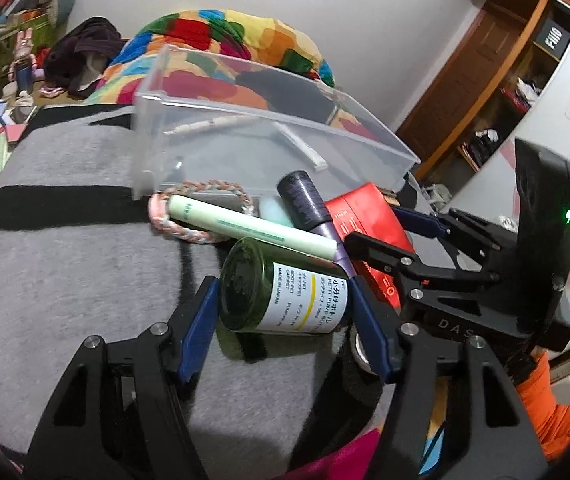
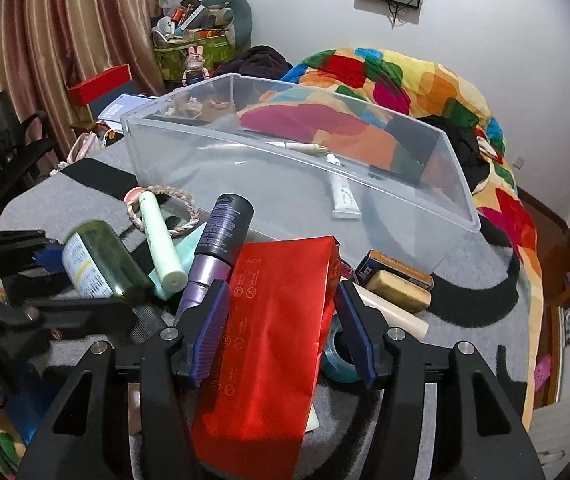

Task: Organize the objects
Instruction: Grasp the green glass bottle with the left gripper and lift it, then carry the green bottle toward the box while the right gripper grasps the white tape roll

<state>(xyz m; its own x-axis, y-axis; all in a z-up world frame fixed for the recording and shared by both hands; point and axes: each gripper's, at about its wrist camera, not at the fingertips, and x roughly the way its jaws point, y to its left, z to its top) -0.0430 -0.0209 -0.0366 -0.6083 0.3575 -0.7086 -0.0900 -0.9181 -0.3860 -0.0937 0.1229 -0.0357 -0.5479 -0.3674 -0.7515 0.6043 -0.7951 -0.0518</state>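
A clear plastic bin (image 1: 365, 140) (image 2: 457, 184) sits on the grey blanket and holds a white tube (image 2: 343, 196) and a pen (image 2: 297, 146). In front of it lies a pile: a green bottle (image 1: 281, 288) (image 2: 97, 260), a pale green tube (image 1: 253, 226) (image 2: 161, 236), a purple bottle (image 1: 309, 200) (image 2: 217, 248), a braided band (image 1: 201, 190) (image 2: 165, 192) and a red box (image 1: 369, 220) (image 2: 273, 332). My left gripper (image 1: 285, 312) has its jaws on both sides of the green bottle. My right gripper (image 2: 281, 320) (image 1: 397, 232) straddles the red box.
A yellow sponge (image 2: 401, 286), a dark box (image 2: 389, 264), a cream tube (image 2: 397, 316) and a tape roll (image 2: 337, 356) lie right of the red box. A colourful quilt (image 2: 405, 84) is heaped behind the bin. Cluttered shelves (image 2: 189, 36) stand at the back left.
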